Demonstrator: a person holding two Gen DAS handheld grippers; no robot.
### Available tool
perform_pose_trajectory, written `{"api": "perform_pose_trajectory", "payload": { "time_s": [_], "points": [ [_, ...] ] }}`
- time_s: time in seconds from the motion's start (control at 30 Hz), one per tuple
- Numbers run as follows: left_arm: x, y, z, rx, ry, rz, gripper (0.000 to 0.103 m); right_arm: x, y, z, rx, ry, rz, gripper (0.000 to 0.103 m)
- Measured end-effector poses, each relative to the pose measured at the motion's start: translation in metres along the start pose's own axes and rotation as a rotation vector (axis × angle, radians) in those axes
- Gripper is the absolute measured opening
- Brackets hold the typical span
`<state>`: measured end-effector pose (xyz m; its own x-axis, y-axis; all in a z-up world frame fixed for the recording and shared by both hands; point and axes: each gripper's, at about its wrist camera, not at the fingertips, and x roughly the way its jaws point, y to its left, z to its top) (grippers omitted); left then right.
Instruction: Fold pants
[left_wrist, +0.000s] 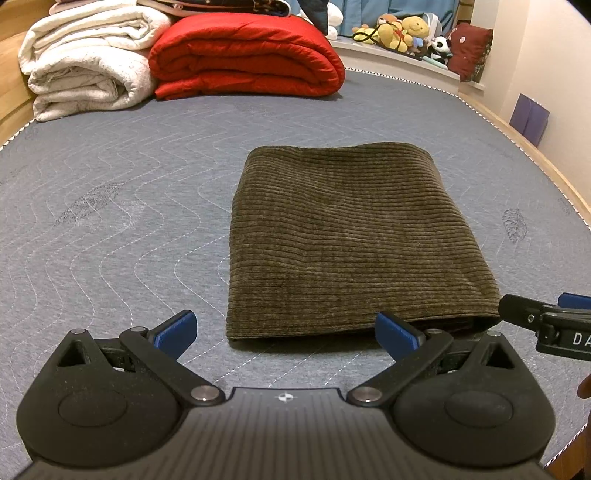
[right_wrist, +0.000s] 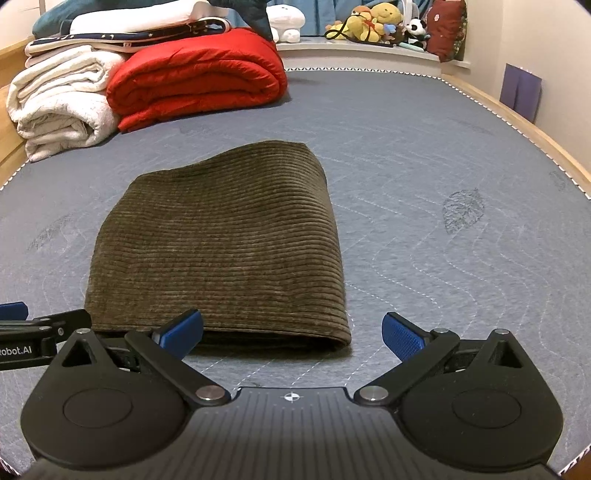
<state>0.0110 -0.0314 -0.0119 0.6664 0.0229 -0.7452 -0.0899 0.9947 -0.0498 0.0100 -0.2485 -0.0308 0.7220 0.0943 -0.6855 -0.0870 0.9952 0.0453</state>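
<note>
A home bedroom. Ahead of the grippers extends a bare quilted grey mattress (left_wrist: 110, 206) within a wooden bed frame (left_wrist: 524, 144). Beyond it at far left lie a folded white blanket (left_wrist: 85, 62) and red duvet (left_wrist: 247, 55); stuffed toys (left_wrist: 402, 33) and a dark red cushion (left_wrist: 471, 50) line a far-right ledge.
</note>
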Motion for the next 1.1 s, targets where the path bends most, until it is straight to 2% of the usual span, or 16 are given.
{"api": "perform_pose_trajectory", "payload": {
  "time_s": [1.1],
  "points": [
    [-0.0001,-0.006,-0.0018,0.031,-0.011,-0.019,0.103,0.0003,0.0017,-0.0016,-0.017,0.001,0.006,0.102]
  ]
}}
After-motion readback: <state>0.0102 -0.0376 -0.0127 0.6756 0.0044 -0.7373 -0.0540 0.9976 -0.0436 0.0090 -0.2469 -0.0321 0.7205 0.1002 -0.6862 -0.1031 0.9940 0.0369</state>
